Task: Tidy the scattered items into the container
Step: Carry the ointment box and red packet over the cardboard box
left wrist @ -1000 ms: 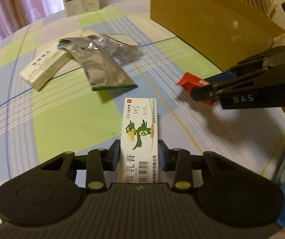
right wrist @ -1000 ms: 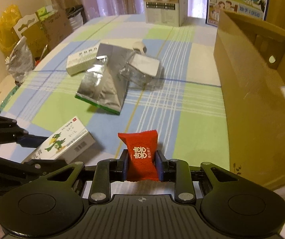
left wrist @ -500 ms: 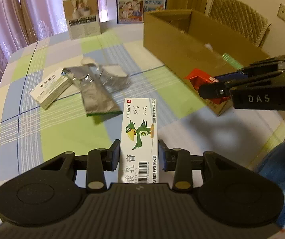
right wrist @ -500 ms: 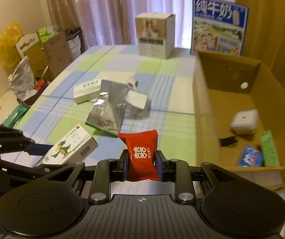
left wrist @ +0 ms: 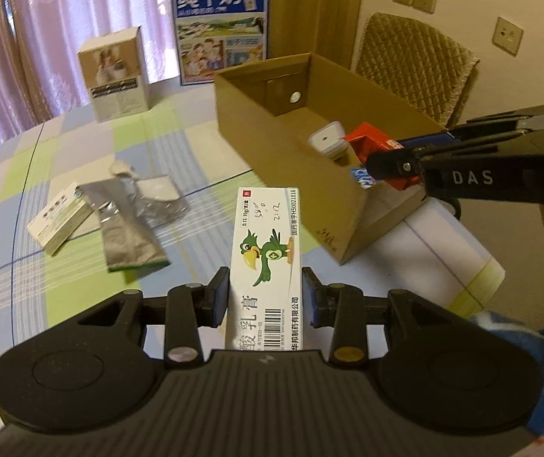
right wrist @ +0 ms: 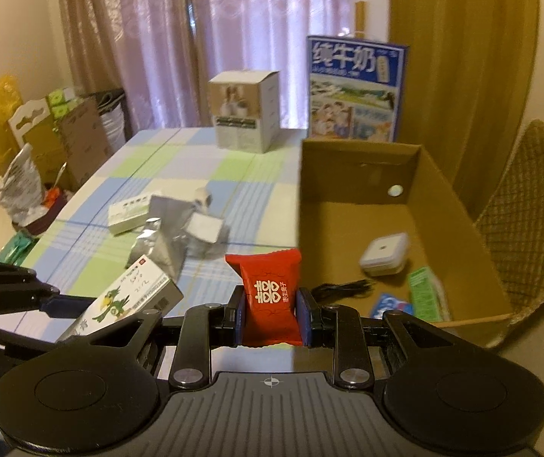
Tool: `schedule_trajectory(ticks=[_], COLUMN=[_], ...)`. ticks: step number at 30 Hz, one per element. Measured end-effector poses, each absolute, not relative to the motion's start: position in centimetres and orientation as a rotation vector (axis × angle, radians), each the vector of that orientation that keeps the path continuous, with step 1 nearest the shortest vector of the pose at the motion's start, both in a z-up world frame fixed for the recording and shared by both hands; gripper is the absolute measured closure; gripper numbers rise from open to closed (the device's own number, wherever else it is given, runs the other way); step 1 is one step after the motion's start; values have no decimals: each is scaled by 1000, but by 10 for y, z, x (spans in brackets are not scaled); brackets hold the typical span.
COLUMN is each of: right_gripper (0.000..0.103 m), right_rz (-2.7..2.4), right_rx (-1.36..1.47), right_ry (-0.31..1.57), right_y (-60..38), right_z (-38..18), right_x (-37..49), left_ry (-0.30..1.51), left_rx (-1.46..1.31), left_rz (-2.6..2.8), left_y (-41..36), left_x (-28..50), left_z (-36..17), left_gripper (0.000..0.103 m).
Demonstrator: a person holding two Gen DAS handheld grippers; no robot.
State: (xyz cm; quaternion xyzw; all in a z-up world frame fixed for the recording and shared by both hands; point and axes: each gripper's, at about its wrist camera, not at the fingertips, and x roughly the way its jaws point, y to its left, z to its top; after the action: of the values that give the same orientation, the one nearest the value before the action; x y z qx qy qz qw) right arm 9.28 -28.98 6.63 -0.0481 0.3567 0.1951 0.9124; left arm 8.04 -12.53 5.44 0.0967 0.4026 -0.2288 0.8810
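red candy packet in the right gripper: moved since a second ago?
Yes. The red candy packet, clamped in the right gripper, rose from table level beside the cardboard box wall to above its rim, so the box floor now shows.

The white ointment box [left wrist: 268, 251] with a green bird drawing carries "乳膏" in large characters, a barcode, "H50021816" along its edge, "0.1% 15g" and the handwritten "2:12". The right gripper [left wrist: 393, 160] bears "DAS" in white on its black side. The blue milk carton [left wrist: 220, 28] at the back of the bench reads "纯牛奶". The red candy packet [right wrist: 270, 297] shows a white "囍囍" sign.
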Motion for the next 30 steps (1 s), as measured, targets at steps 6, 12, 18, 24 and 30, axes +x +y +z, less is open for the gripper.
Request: schedule_trajectory(ticks=[6,12,18,24,30], right_gripper=[79,79,79,79,79], right_rz=[374,341,300,283,276], right_rx=[-91,-69,-36,-13,-1], right_ry=[720,711,710,723,741], right_y=[-315,-345,-380,-401,-411], right_z=[72,76,81,79,70], right_x=[99,114,135,153,171], left_ry=[831,818,796,794,798], left_rx=[215,220,206,169,146], left_rz=[-498,-511,-535,-560,-572], left_y=[-152,-178,-207,-235,-253], left_x=[85,98,117,141,165], left_z=[59,66,75,74,68], left_gripper=[70,70,70,70,70])
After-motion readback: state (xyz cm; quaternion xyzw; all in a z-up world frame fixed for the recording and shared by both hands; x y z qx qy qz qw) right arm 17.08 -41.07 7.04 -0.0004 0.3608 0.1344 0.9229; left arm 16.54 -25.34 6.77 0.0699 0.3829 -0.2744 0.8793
